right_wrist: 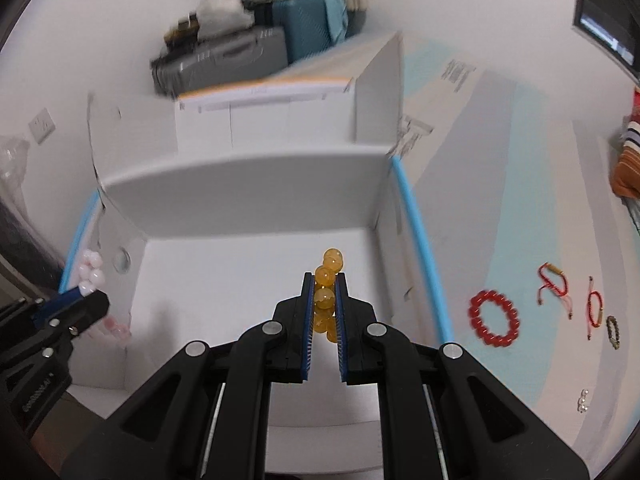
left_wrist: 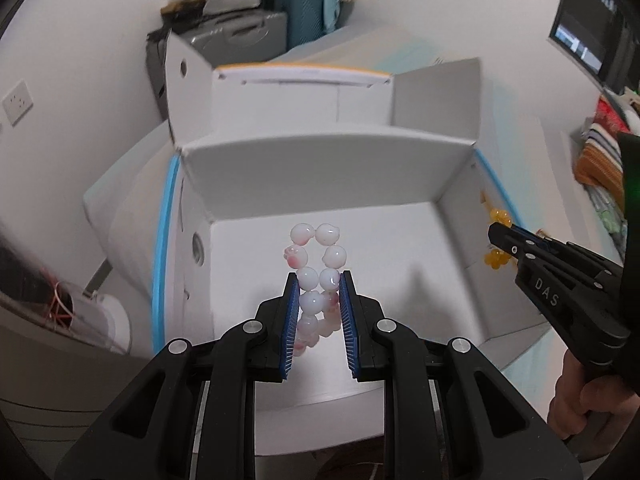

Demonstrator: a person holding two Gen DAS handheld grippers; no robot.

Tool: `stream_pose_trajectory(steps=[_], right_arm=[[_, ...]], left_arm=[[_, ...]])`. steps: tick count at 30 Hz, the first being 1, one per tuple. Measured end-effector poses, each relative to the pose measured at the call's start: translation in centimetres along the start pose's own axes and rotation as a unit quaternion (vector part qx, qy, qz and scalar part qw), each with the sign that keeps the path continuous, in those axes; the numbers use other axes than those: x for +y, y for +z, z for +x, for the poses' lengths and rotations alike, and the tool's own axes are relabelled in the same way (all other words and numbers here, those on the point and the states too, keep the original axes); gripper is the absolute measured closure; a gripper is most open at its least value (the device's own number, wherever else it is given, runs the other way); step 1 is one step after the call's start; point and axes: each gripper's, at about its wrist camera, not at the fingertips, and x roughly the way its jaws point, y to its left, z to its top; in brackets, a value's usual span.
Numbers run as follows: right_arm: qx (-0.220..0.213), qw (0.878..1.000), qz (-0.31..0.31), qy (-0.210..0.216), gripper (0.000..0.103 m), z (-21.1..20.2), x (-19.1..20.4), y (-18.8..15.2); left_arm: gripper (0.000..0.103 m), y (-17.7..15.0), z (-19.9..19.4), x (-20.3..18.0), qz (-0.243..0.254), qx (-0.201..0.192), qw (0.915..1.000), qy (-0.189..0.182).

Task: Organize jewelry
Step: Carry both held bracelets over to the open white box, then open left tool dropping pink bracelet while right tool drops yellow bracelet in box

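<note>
2 grippers over open white cardboard box [left_wrist: 320, 168] | left gripper [left_wrist: 319, 280] clamps glossy pink-white round-bead bracelet [left_wrist: 316, 264] | right gripper [right_wrist: 324, 280] pinches translucent amber bead bracelet [right_wrist: 328, 272] | red bead bracelet [right_wrist: 495, 317] lies on table [right_wrist: 500, 208]

The left gripper [left_wrist: 319, 288] clamps a bracelet of pale pink beads [left_wrist: 316, 276] above the white open box [left_wrist: 320, 168]. At the right, the right gripper [left_wrist: 498, 236] holds yellow beads [left_wrist: 496, 259].
</note>
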Motion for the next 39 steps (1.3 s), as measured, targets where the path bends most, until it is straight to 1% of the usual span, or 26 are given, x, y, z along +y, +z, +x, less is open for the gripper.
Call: stream_pose_trajectory(steps=[3, 7, 10, 13, 16, 18, 22, 24, 25, 26, 27, 28, 29, 30, 31, 32, 33, 35, 36, 38, 39], right_arm=[[0.027, 1.0, -0.008, -0.002, 0.094, 1.7, 0.2, -0.3], [0.073, 0.997, -0.009, 0.004, 0.094, 4.1, 0.5, -0.6], [0.098, 0.995, -0.012, -0.004, 0.094, 5.3, 0.8, -0.6], [0.114, 0.993, -0.019, -0.013, 0.094, 6.1, 1.3, -0.8], [0.124, 0.992, -0.022, -0.019, 0.094, 6.5, 1.6, -0.9], [0.127, 0.991, -0.023, -0.021, 0.094, 6.6, 1.8, -0.9], [0.131, 0.991, -0.016, -0.019, 0.092, 6.7, 1.8, -1.0], [0.134, 0.991, -0.017, -0.021, 0.091, 6.8, 1.9, -1.1], [0.134, 0.991, -0.017, -0.02, 0.083, 6.7, 1.9, -1.1], [0.131, 0.991, -0.017, -0.018, 0.077, 6.6, 1.9, -1.1], [0.127, 0.992, -0.017, -0.016, 0.069, 6.4, 1.8, -1.2], [0.119, 0.993, -0.015, -0.012, 0.064, 6.0, 1.7, -1.2], [0.116, 0.993, -0.013, -0.01, 0.061, 5.7, 1.3, -0.9], [0.111, 0.994, -0.011, -0.007, 0.056, 5.2, 1.2, -0.9], [0.102, 0.995, -0.01, -0.004, 0.046, 4.7, 1.1, -0.8], [0.094, 0.996, -0.01, -0.005, 0.04, 4.1, 0.9, -0.8], [0.089, 0.996, -0.011, -0.008, 0.035, 3.7, 0.9, -0.8], [0.076, 0.997, -0.013, -0.005, 0.032, 2.8, 0.7, -0.8], [0.072, 0.997, -0.013, -0.005, 0.029, 2.4, 0.6, -0.7], [0.06, 0.998, -0.011, -0.007, 0.026, 1.4, 0.4, -0.5], [0.053, 0.998, -0.01, -0.009, 0.021, 0.8, 0.2, -0.5]], left_arm=[[0.083, -0.2, 1.8, 0.5, -0.004, 0.025, 0.9997, 0.005], [0.083, -0.4, 4.1, 0.9, -0.012, 0.056, 0.9983, 0.009], [0.083, -0.8, 5.6, 1.3, -0.014, 0.078, 0.9968, 0.017], [0.083, -1.0, 6.8, 1.6, -0.017, 0.095, 0.9951, 0.023], [0.083, -1.0, 6.8, 1.6, -0.011, 0.081, 0.9956, 0.046], [0.083, -1.1, 7.0, 1.8, -0.013, 0.086, 0.9954, 0.041], [0.082, -0.9, 7.1, 2.0, -0.014, 0.079, 0.9954, 0.052], [0.076, -0.8, 7.0, 2.2, -0.018, 0.071, 0.9954, 0.062], [0.073, -0.8, 6.9, 2.2, -0.018, 0.07, 0.9954, 0.062], [0.066, -0.9, 6.8, 2.3, -0.019, 0.069, 0.9956, 0.061], [0.063, -0.9, 6.5, 2.4, -0.021, 0.065, 0.9959, 0.06], [0.061, -0.7, 6.3, 2.3, -0.021, 0.061, 0.996, 0.061], [0.058, -0.7, 6.0, 2.4, -0.022, 0.056, 0.9963, 0.061], [0.055, -0.7, 5.6, 2.3, -0.023, 0.051, 0.9968, 0.057], [0.049, -0.8, 5.1, 2.1, -0.023, 0.047, 0.9971, 0.055], [0.035, -0.9, 4.6, 1.8, -0.022, 0.042, 0.9972, 0.058], [0.031, -0.9, 4.1, 1.4, -0.018, 0.032, 0.9974, 0.062], [0.03, -1.0, 3.0, 0.5, -0.005, 0.011, 0.9973, 0.073], [0.027, -1.2, 2.6, 0.1, -0.001, 0.005, 0.9974, 0.072], [0.025, -1.2, 1.3, -0.5, 0.005, -0.005, 0.9979, 0.064], [0.023, -1.2, 0.8, -0.8, 0.009, -0.011, 0.9979, 0.064]])
